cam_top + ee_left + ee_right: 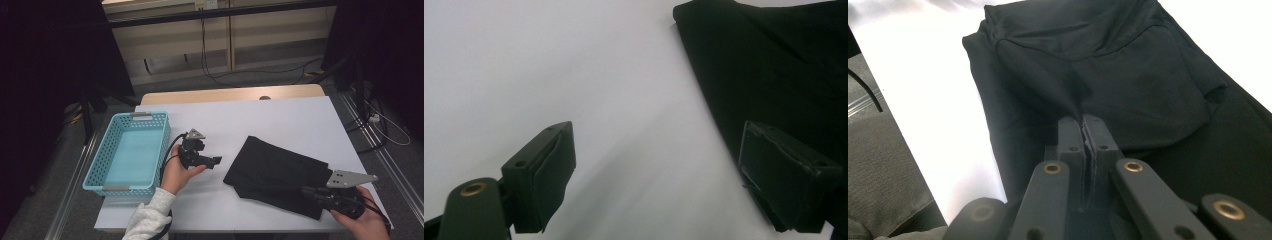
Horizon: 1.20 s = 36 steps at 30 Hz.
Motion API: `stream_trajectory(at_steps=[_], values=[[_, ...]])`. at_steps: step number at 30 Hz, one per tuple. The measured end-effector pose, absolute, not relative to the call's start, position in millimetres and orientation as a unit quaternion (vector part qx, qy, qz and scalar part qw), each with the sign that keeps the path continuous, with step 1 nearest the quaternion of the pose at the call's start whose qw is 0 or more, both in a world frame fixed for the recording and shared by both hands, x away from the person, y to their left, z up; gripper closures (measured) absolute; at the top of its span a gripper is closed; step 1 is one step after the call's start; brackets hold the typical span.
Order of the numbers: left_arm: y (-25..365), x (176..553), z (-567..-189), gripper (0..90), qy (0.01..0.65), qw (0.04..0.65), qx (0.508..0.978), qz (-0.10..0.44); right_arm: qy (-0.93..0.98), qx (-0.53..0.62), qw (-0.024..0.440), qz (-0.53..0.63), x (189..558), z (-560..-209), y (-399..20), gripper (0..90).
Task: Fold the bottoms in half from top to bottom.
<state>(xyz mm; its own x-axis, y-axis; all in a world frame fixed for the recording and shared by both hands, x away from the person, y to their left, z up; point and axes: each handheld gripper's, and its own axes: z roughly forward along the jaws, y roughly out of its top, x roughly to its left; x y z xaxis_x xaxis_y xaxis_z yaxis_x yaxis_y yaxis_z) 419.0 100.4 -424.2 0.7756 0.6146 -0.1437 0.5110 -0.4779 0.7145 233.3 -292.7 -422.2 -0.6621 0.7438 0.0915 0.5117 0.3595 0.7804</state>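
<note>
At the left of the white-topped counter (280,115) stands a light-blue perforated plastic basket (112,172), with nothing in it. Just beside it, the left tool (216,161) hangs above bare counter with its jaws spread wide and nothing between them, pointing toward the cloth. Further right lies a folded black fabric garment (272,172), flat on the counter and well apart from the basket. At its near right corner, the right tool (1083,125) has its jaws pinched tight on a raised fold of the cloth.

As a judgement, the work looks early: the garment seems partly folded and gripped at one edge, while any further folding and a move into the basket remain to be done.

The counter is a pale sheet over a wooden top. Beyond it are grey floor, trailing cables, cream panelling and dark curtains on both sides.
</note>
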Motion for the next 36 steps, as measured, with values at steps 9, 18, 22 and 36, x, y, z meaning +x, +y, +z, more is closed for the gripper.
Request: stream_trajectory(at_steps=[9, 18, 22, 36], values=[[97.1, 419.5, -424.2, 14.9, 0.330, 0.395, 0.855, 0.065, 0.808, 0.394, 0.144, 0.414, 228.2, -421.6, -299.8, 88.5], [93.6, 420.3, -425.0, 14.9, 0.328, 0.395, 0.856, 0.064, 0.805, 0.398, 0.148, 0.414, 222.8, -421.4, -304.6, 88.4], [92.6, 420.6, -424.7, 14.9, 0.321, 0.390, 0.861, 0.063, 0.806, 0.398, 0.148, 0.413, 221.9, -421.6, -304.7, 88.5], [92.6, 421.7, -425.2, 14.9, 0.325, 0.394, 0.857, 0.062, 0.802, 0.402, 0.152, 0.414, 212.7, -418.3, -311.0, 88.5]])
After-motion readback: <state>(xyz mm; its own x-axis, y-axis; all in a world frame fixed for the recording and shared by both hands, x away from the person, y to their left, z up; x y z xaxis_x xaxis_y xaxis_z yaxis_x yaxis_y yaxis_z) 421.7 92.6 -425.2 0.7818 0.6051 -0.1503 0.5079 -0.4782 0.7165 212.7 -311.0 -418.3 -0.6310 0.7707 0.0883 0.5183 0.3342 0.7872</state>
